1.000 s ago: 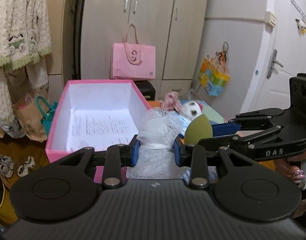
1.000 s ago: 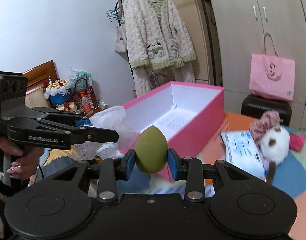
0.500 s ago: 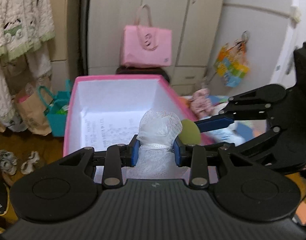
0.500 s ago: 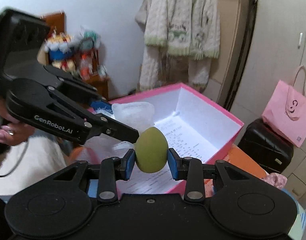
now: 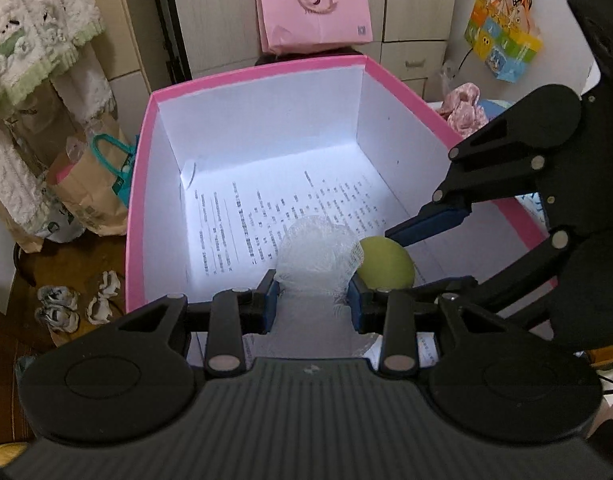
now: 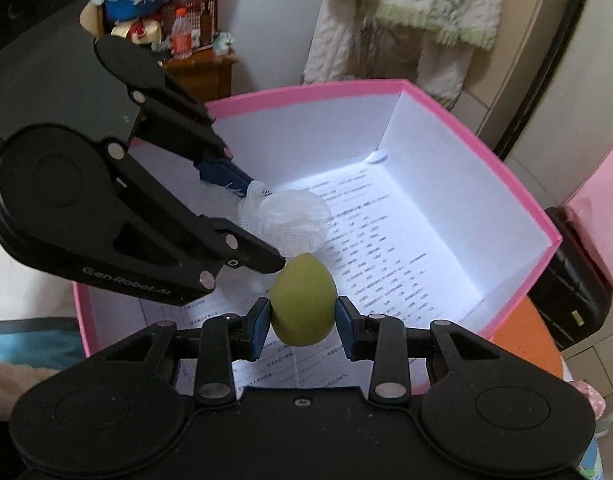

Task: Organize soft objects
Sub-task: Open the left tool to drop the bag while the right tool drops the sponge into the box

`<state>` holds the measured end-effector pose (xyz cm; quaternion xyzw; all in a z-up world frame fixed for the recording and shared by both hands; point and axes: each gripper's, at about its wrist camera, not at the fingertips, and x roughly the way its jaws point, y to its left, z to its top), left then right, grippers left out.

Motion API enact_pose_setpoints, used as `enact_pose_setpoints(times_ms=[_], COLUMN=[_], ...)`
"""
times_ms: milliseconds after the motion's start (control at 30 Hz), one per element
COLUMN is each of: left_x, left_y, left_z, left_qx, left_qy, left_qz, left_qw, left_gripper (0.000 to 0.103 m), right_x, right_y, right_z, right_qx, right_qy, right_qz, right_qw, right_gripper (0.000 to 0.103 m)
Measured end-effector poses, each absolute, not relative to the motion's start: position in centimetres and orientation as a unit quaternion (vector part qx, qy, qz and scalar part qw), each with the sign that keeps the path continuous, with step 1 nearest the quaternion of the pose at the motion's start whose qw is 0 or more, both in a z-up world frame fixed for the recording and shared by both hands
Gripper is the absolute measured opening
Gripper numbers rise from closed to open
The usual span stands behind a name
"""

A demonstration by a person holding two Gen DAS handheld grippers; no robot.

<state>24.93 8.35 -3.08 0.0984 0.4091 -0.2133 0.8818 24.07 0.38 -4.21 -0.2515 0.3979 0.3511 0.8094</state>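
left gripper [image 5: 312,300]: its jaws are just starting to open, and the white mesh puff [image 5: 318,258] sits between the blue pads, which touch its sides
right gripper [image 6: 302,320]: its two blue pads are closed tight on the green sponge egg [image 6: 303,300], one pad on each side
where the soft things are: both hang in the air over the open pink box [image 5: 140,160], just beside each other near its close end; the puff looks a little higher and to the left of the egg in the right wrist view
inside the box: a printed paper sheet [image 5: 266,216] lies flat on the bottom, and I see nothing else soft in there
past the box: a pink ruffled thing [image 5: 462,106] lies outside by the far right wall of the box, and a pink paper bag [image 5: 314,4] leans on the cupboard behind
step now: I think this is the drop-in step, with both soft things held over the box
next move: let the puff fall first, then open the right pads so the egg lands on the paper; the two grippers are very close, so they should move apart a bit and not bump
what is left: the ruffled thing outside may need picking up too
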Motion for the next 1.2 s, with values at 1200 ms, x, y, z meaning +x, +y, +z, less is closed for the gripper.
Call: enact_pose_setpoints(times_ms=[1200], left_x=[16.5], left_y=[10.7], left_z=[4.4], left_qx=[0.057], left_qy=[0.353], left_qz=[-0.262], left_qw=[0.896], left_gripper=[0.075], right_x=[18.0], right_y=[-1.7], right_z=[0.9], right_qx=[-0.251], right_qy=[0.336], right_qz=[0.304], right_qw=[0.855], right_gripper=[0.067])
